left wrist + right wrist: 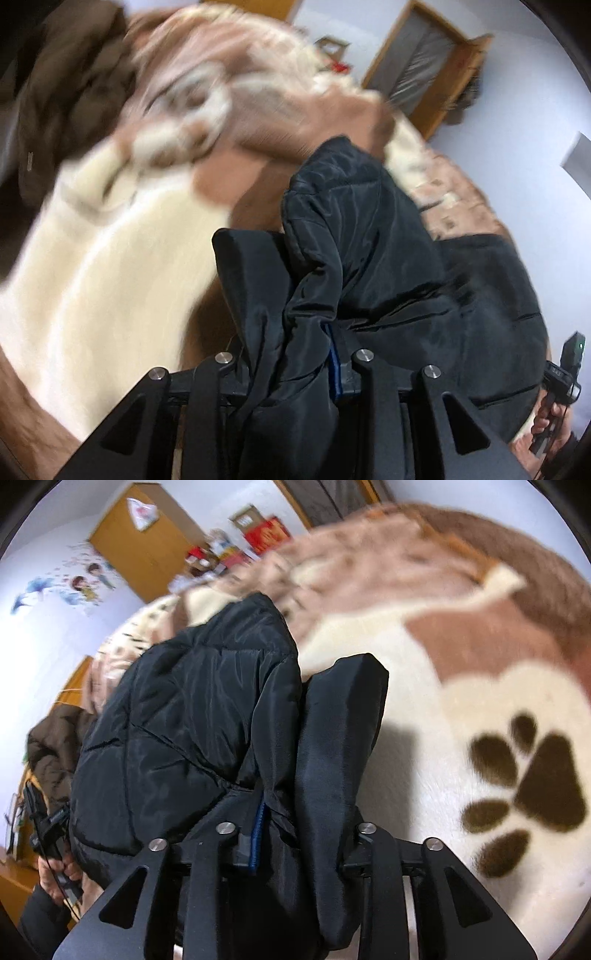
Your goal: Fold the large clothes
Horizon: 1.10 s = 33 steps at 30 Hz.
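Holding a black padded jacket above the paw-print blanket.
Fabric is clamped between both jaw pairs; slick cloth bunched there could be lost if either grip is loosened.

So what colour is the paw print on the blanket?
Dark brown, on a cream patch of the blanket. The paw print shows best in the right wrist view.

Glossy quilted black jacket cloth; fuzzy plush blanket; matt tongs.
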Tool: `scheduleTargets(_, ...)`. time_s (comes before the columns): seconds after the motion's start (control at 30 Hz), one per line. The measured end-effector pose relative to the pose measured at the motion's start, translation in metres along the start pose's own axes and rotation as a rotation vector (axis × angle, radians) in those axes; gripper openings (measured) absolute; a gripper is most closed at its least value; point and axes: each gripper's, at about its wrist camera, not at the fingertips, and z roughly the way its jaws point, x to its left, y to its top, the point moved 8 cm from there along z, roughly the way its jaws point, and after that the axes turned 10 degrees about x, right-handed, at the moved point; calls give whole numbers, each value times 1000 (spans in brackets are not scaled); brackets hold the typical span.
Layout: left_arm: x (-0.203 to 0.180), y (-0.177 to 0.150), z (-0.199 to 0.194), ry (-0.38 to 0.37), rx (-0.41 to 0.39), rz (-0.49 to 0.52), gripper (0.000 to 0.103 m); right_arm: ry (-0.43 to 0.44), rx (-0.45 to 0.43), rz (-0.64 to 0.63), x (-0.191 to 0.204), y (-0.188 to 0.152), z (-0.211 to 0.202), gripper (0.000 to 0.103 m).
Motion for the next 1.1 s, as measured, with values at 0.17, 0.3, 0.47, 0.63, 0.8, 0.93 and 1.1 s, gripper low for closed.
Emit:
scheduleTargets(0.17, 13, -11, 0, 26, -6, -44, 54, 1, 2, 33, -14, -3, -6, 59)
scheduleTargets(0.3, 21, -9, -28, 42, -28, -85, 56, -47, -67, 33, -14, -2, -47, 60)
scheduleTargets(0.47, 4, 15, -69, 73, -153, -37, 59, -114, -175, -31, 7, 13, -86, 60)
scheduleTargets(0.63, -50, 43, -38, 92, -139, 121, 60, -143, -150, -187, 58, 34, -52, 60)
scheduleTargets(0.8, -41, 46, 22, 201, -73, 154, 68, -238, -47, -205, 43, 46, 14, 59)
scheduleTargets(0.93, -35, 48, 30, 175, -84, 122, 70, -265, -46, -219, 31, 46, 26, 58)
scheduleTargets(1.1, -42, 44, 12, 206, -82, 130, 69, -297, -44, -223, 38, 44, 13, 58)
